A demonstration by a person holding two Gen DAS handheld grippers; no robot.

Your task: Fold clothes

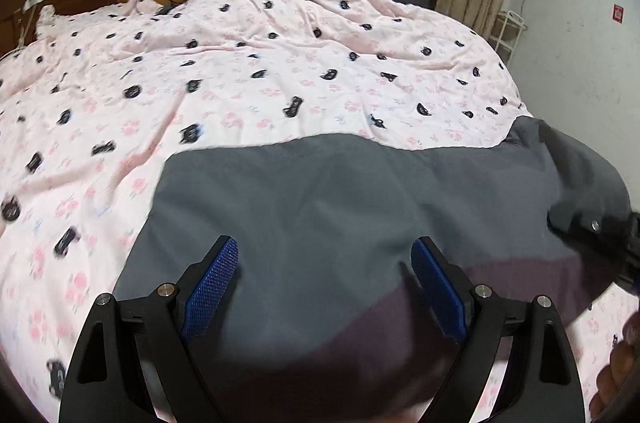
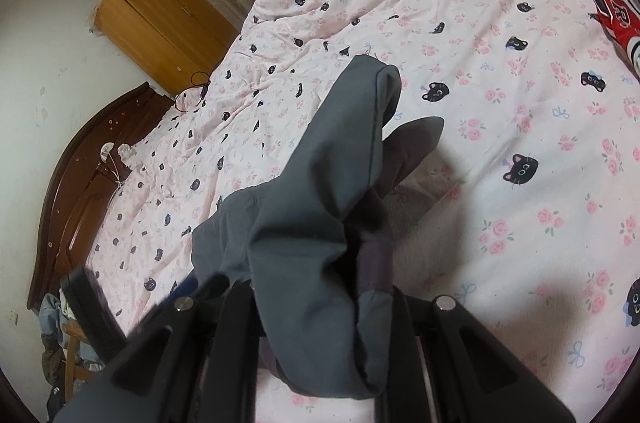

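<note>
Grey clothes (image 1: 340, 199) lie spread on the pink bedspread (image 1: 200, 63) in the lower half of the left wrist picture. The bedspread has black cat faces and pink flowers on it. The grey cloth is flat in the middle, and its lower part looks darker and a bit purple.

The left gripper (image 1: 325, 283) sits over the grey cloth at the bottom of that picture. Its 2 blue pads (image 1: 212, 287) stand wide apart and nothing is between them. The cloth shows in the gap.

At the right edge of the same picture, the grey cloth lifts up into a bunch. A bit of a hand (image 1: 618, 371) shows in the lower right corner.

In the right wrist picture, the right gripper (image 2: 320, 323) is at the bottom middle. Its jaws are pulled in narrow and pinch a fold of the grey clothes (image 2: 320, 223). The cloth covers the fingertips. From the pinch the cloth runs up to the middle of the picture and ends in a rounded hem.

A red and white cloth (image 2: 612, 7) lies at the upper right edge. A wooden cupboard (image 2: 160, 23) stands at the upper left, and a dark headboard (image 2: 80, 183) curves along the left side.
</note>
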